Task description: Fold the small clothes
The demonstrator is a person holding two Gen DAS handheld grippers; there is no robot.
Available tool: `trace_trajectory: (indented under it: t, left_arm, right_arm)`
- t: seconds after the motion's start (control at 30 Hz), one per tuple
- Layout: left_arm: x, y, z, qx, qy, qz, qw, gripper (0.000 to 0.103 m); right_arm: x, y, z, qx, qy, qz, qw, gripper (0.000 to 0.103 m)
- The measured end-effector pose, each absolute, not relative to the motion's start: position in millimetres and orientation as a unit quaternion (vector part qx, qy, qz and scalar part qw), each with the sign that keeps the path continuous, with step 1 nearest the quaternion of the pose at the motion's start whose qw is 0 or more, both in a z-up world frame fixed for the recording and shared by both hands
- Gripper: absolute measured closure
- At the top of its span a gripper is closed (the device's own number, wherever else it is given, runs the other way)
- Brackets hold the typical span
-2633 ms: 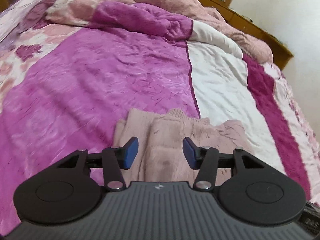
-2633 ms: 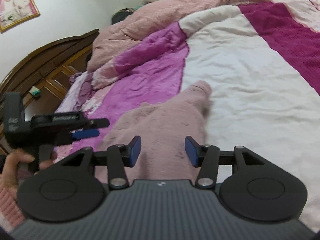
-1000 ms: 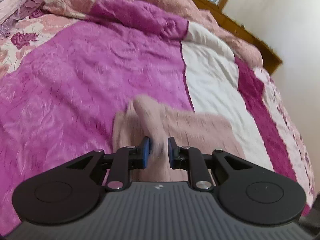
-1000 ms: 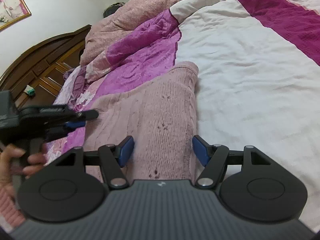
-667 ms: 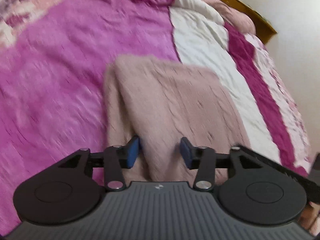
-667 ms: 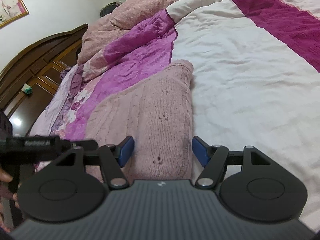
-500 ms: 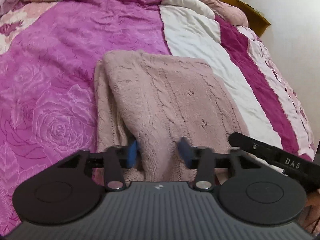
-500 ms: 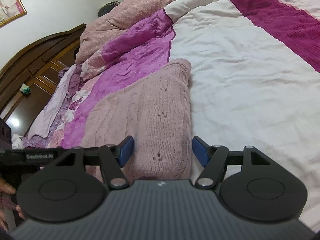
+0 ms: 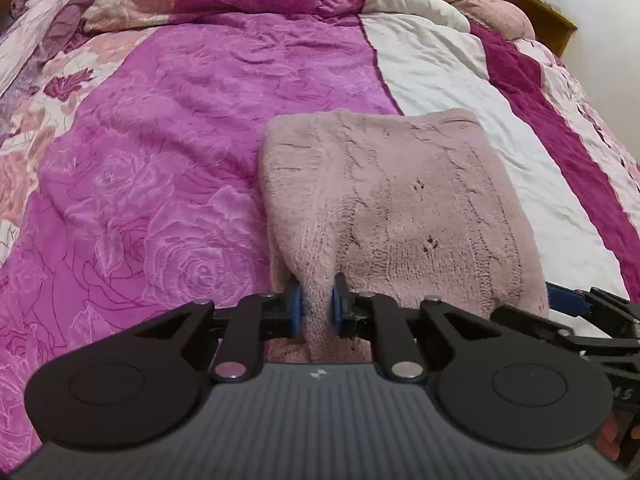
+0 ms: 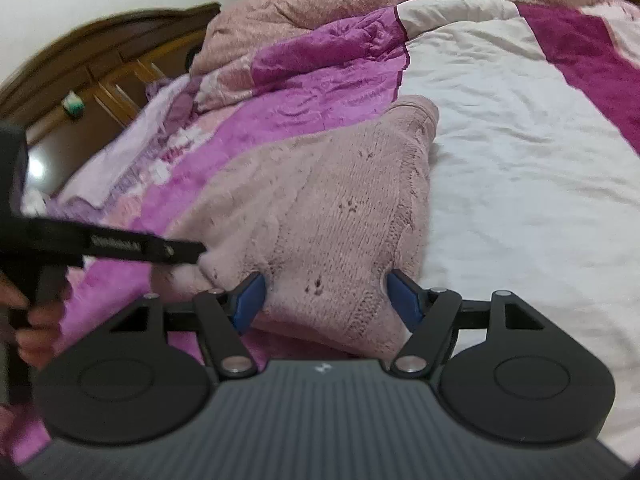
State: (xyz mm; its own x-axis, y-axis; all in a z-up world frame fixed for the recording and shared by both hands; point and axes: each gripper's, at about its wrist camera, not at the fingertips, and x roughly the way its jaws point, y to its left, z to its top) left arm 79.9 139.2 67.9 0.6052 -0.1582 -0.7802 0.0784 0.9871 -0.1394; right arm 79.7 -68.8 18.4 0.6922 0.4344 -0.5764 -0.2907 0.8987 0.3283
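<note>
Since the earlier frames the pink knit sweater (image 9: 400,200) has gone from a rumpled heap to a flat folded rectangle on the bed (image 9: 160,160), and the left claw (image 9: 316,304) has clamped onto its near-left edge. The right claw (image 10: 324,300) stands apart, straddling the near-right edge without pinching. The sweater's long axis runs away from both claws, so either hand is equally near.

1. I get soft, even indoor light in both views; the quilt (image 9: 200,128) shows its colours without harsh shadow.
2. My left wrist picture is sharp on the pink knitted sweater (image 9: 400,184).
3. My right wrist picture is smeared with motion blur, worst at the headboard (image 10: 100,60).
4. A small glare spot shines on the wood at the left edge.
5. Fisheye curvature bends the edges of both views.
</note>
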Motion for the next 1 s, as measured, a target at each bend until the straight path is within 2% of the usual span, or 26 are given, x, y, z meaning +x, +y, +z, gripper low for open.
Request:
trace_trajectory:
  t: [0.03, 0.1, 0.17, 0.23, 0.4, 0.53, 0.83, 0.93, 1.0]
  left_arm:
    - [79, 138, 70, -0.042, 0.439, -0.07, 0.895, 0.085]
    - [73, 134, 75, -0.033, 0.436, -0.081, 0.896, 0.072]
    - [71, 130, 79, -0.035, 0.442, -0.093, 0.892, 0.05]
    - [67, 125, 78, -0.036, 0.448, -0.107, 0.887, 0.044]
    - [67, 124, 67, -0.009, 0.45, -0.062, 0.891, 0.043]
    - [71, 141, 65, -0.064, 0.468, -0.049, 0.88, 0.041]
    - [54, 145, 103, -0.099, 0.43, -0.085, 0.893, 0.04]
    - [61, 142, 113, -0.105, 0.417, -0.077, 0.9, 0.026]
    - [69, 140, 114, -0.109, 0.409, -0.063, 0.904, 0.023]
  right_arm:
    - [80, -71, 18, 0.108, 0.342, 0.197, 0.913, 0.033]
    - [82, -80, 19, 0.129, 0.347, 0.192, 0.909, 0.032]
    - [85, -87, 18, 0.151, 0.35, 0.187, 0.905, 0.032]
    - [89, -93, 17, 0.172, 0.356, 0.184, 0.9, 0.032]
    - [88, -91, 13, 0.182, 0.363, 0.184, 0.895, 0.032]
    - [88, -90, 15, 0.164, 0.366, 0.191, 0.896, 0.032]
    - [95, -117, 30, 0.206, 0.351, 0.206, 0.89, 0.032]
    - [103, -125, 33, 0.223, 0.346, 0.198, 0.889, 0.022]
    - [109, -128, 32, 0.232, 0.349, 0.195, 0.887, 0.018]
